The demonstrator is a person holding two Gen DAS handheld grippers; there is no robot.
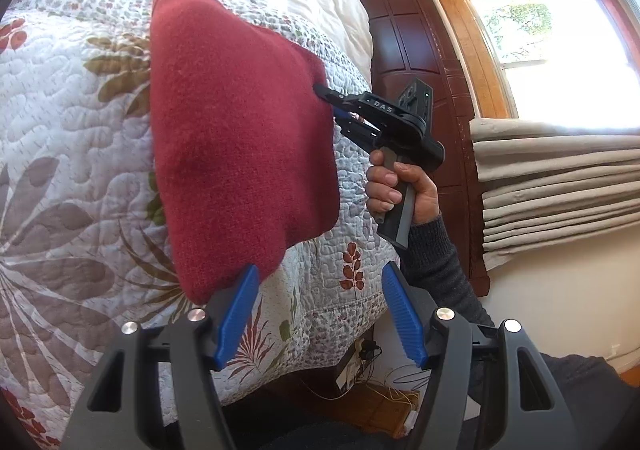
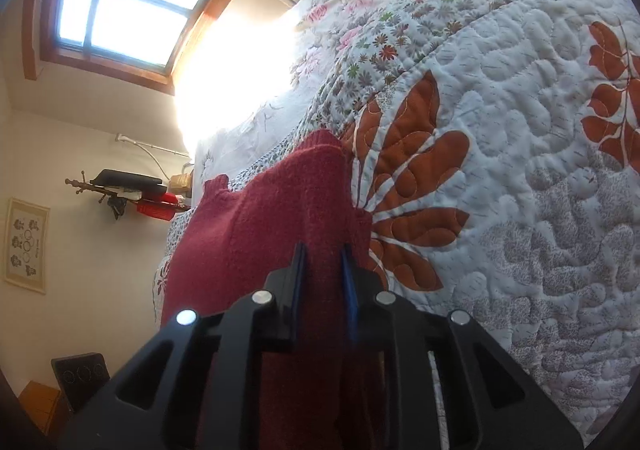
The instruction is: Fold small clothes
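A dark red knitted garment (image 1: pixel 240 137) lies folded on the floral quilt (image 1: pixel 72 121). My left gripper (image 1: pixel 320 314) is open just off the garment's near corner, its blue pads (image 1: pixel 236 322) holding nothing. In the left wrist view my right gripper (image 1: pixel 325 94), held by a hand (image 1: pixel 404 185), pinches the garment's right edge. The right wrist view shows that right gripper (image 2: pixel 323 250) shut on a fold of the red knit garment (image 2: pixel 280 217), with red fabric running between the fingers and under the gripper body.
The quilt (image 2: pixel 520 177) covers a bed with a dark wooden headboard (image 1: pixel 404 33). A window (image 1: pixel 552 49) and a grey folded blind (image 1: pixel 560 185) are to the right. Cables (image 1: pixel 384 390) lie on the floor under the bed's edge. A wall rack (image 2: pixel 128 189) holds small items.
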